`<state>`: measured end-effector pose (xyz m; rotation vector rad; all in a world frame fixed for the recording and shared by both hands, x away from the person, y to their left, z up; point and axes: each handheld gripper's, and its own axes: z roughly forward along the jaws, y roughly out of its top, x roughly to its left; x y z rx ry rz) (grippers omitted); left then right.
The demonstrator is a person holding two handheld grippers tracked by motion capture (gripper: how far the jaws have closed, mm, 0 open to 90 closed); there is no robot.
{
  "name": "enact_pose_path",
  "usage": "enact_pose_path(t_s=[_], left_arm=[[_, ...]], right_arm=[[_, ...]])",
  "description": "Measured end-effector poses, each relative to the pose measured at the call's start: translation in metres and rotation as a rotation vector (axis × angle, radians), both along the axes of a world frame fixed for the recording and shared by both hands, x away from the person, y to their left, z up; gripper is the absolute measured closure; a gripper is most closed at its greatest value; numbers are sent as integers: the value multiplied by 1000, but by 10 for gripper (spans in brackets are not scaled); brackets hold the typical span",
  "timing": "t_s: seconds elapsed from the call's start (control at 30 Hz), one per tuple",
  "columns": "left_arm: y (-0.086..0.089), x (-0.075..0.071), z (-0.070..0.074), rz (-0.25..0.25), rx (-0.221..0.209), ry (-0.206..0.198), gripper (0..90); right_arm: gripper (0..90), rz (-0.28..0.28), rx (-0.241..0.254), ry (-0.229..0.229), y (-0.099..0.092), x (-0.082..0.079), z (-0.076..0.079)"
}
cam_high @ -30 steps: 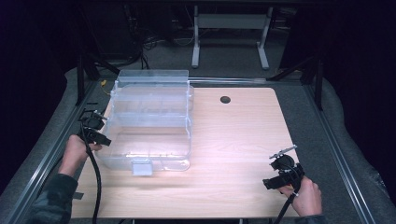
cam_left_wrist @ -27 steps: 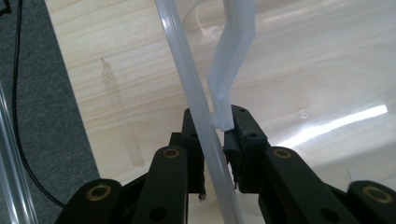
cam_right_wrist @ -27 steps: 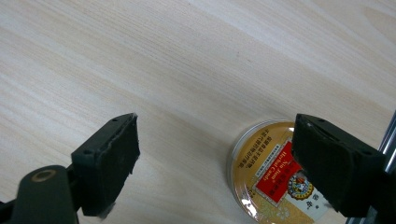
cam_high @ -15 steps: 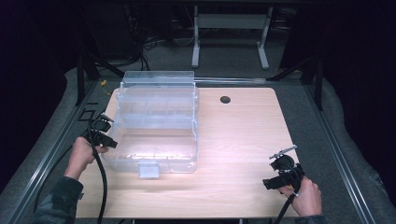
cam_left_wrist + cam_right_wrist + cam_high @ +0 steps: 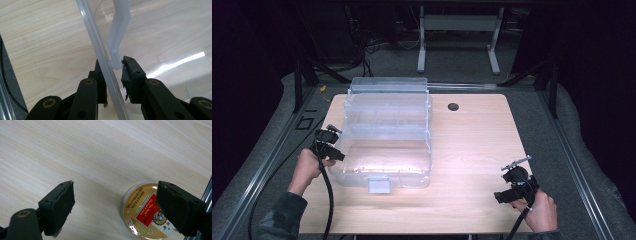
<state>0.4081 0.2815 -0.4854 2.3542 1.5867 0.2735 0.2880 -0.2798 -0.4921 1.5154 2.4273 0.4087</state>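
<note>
Box [image 5: 384, 137] slid right — left gripper [image 5: 115, 72] clamps wall

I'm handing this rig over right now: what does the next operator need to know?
Left gripper: jaws pinch the left wall of the clear plastic box, easing open slightly.
Right gripper: open, holding nothing, above the round gold tin near the table's right front edge.
Done: the box has slid right across the table.
Left: judging by the layout, pick up the tin, probably for the box.
</note>
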Motion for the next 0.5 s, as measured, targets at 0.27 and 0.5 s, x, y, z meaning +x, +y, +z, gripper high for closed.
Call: enact_pose_path(t_s=[0.27,0.5], left_arm=[[-15,-4,0,-14,0,1,738],[-30,-11,1,-44,0,-6,704]], right_arm=[[148,0,-6,2,0,-1,1],[148,2,4,-3,-1,-2,1]])
